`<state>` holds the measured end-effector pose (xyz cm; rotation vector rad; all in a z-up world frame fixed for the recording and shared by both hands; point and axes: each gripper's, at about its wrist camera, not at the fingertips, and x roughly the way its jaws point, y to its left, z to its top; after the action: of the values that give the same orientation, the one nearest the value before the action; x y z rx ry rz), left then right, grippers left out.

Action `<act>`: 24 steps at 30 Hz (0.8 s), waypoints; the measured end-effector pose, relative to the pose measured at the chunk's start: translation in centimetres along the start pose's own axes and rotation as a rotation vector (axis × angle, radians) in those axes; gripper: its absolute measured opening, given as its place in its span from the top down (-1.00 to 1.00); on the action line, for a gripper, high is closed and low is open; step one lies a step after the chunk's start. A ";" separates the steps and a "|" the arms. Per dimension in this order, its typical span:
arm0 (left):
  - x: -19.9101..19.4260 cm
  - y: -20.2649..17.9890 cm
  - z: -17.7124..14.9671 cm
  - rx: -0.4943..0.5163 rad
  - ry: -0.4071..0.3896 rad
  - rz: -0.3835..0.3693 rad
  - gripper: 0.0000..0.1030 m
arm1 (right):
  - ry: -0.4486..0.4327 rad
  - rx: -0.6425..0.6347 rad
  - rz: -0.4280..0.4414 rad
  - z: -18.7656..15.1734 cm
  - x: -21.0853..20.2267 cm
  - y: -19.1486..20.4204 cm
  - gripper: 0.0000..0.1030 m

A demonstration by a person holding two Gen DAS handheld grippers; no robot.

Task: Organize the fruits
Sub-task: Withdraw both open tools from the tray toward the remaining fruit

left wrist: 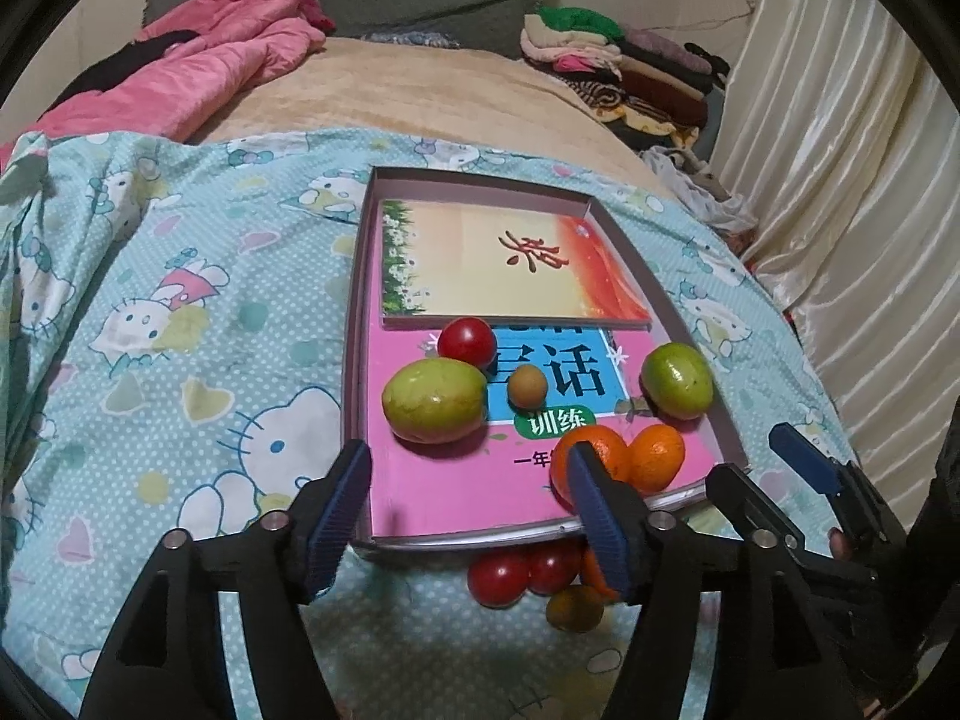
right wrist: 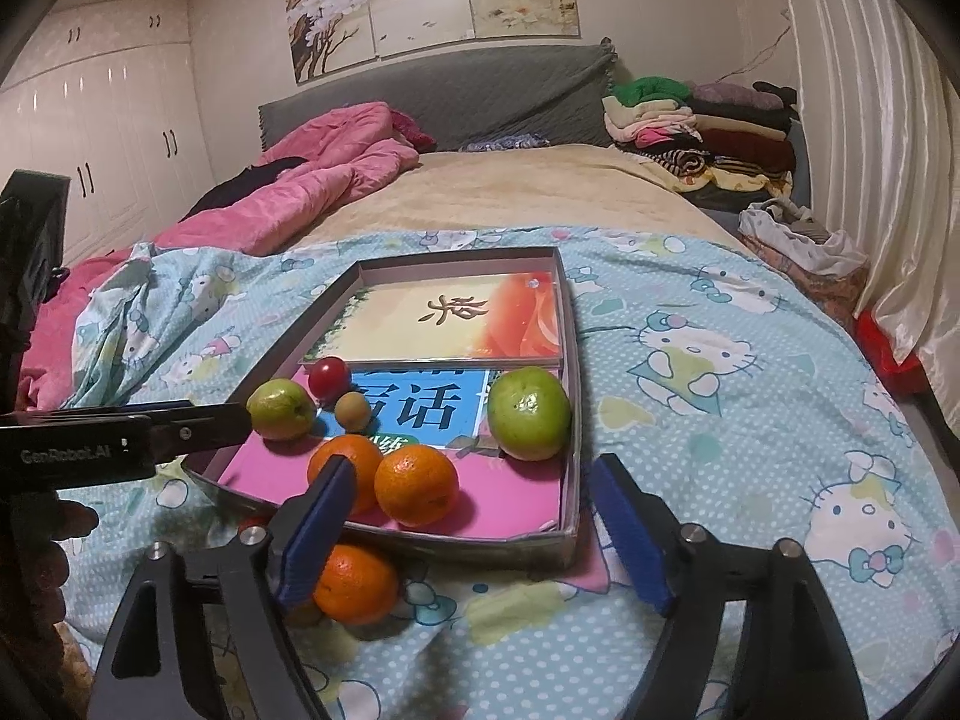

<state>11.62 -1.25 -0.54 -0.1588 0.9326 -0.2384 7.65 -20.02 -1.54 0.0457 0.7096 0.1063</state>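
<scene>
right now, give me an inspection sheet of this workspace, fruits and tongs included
surface: bed with a cartoon-cat sheet; shallow box tray lies on it, two books inside.
job's things: in the tray, two green fruits, two oranges, a red tomato, a small tan fruit. On the sheet in front of the tray: an orange, two red tomatoes, a small dull-green fruit.
clutter: pink quilt, folded clothes pile.
tongs: left tongs open, empty; right tongs open, empty.
cables: nothing seen.
surroundings: curtain, wardrobe, wall paintings.
</scene>
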 end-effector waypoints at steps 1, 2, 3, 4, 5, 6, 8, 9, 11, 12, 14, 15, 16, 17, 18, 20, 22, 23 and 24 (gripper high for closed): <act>-0.1 0.1 0.1 -0.004 0.000 0.000 -0.45 | -0.003 0.003 -0.001 0.0 -0.1 -0.1 -0.63; -0.2 0.2 0.1 -0.009 -0.003 0.004 -0.46 | -0.007 0.006 0.002 0.1 -0.2 -0.1 -0.63; -0.3 0.3 0.0 -0.013 -0.005 0.008 -0.46 | -0.008 0.008 0.001 0.1 -0.3 -0.1 -0.63; -0.4 0.4 0.0 -0.017 -0.005 0.009 -0.47 | -0.009 0.009 0.001 0.1 -0.3 -0.2 -0.63; -0.5 0.4 0.0 -0.019 -0.005 0.010 -0.48 | -0.010 0.010 0.004 0.1 -0.4 -0.2 -0.64; -0.6 0.5 -0.1 -0.020 -0.006 0.014 -0.49 | -0.010 0.011 0.005 0.1 -0.5 -0.2 -0.64; -0.8 0.5 -0.3 -0.015 -0.007 0.017 -0.50 | -0.010 0.012 0.008 0.1 -0.6 -0.1 -0.64; -0.9 0.5 -0.4 -0.012 -0.007 0.020 -0.50 | -0.009 0.012 0.009 0.2 -0.6 0.0 -0.64; -1.1 0.5 -0.6 -0.003 -0.007 0.028 -0.50 | -0.008 0.010 0.013 0.2 -0.7 0.1 -0.65; -1.1 0.5 -0.7 0.000 -0.008 0.034 -0.50 | -0.004 0.008 0.015 0.1 -0.7 0.1 -0.66; -1.3 0.6 -0.8 0.004 -0.008 0.038 -0.50 | 0.004 0.009 0.019 0.0 -0.8 0.2 -0.66; -1.4 0.7 -0.8 0.003 -0.008 0.041 -0.50 | 0.006 0.009 0.023 -0.1 -0.8 0.3 -0.66; -1.5 0.7 -0.8 0.001 -0.012 0.045 -0.50 | 0.007 0.008 0.023 -0.1 -0.9 0.3 -0.66; -1.7 0.8 -0.8 0.001 -0.016 0.048 -0.50 | 0.012 0.005 0.025 -0.2 -0.9 0.3 -0.66; -1.8 0.9 -0.8 0.001 -0.018 0.052 -0.51 | 0.014 0.002 0.028 -0.3 -0.9 0.4 -0.66; -1.9 1.0 -0.8 -0.001 -0.020 0.061 -0.51 | 0.014 0.000 0.025 -0.4 -1.0 0.4 -0.66; -2.1 1.0 -0.8 -0.002 -0.021 0.063 -0.51 | 0.015 0.002 0.027 -0.5 -1.0 0.4 -0.67; -2.1 1.1 -0.9 -0.003 -0.020 0.064 -0.51 | 0.017 0.002 0.027 -0.5 -1.0 0.4 -0.67; -2.2 1.1 -1.0 -0.004 -0.020 0.066 -0.51 | 0.019 0.002 0.028 -0.5 -1.0 0.4 -0.67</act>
<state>9.75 0.37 0.31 -0.1335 0.9173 -0.1742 6.53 -19.72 -1.21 0.0561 0.7285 0.1328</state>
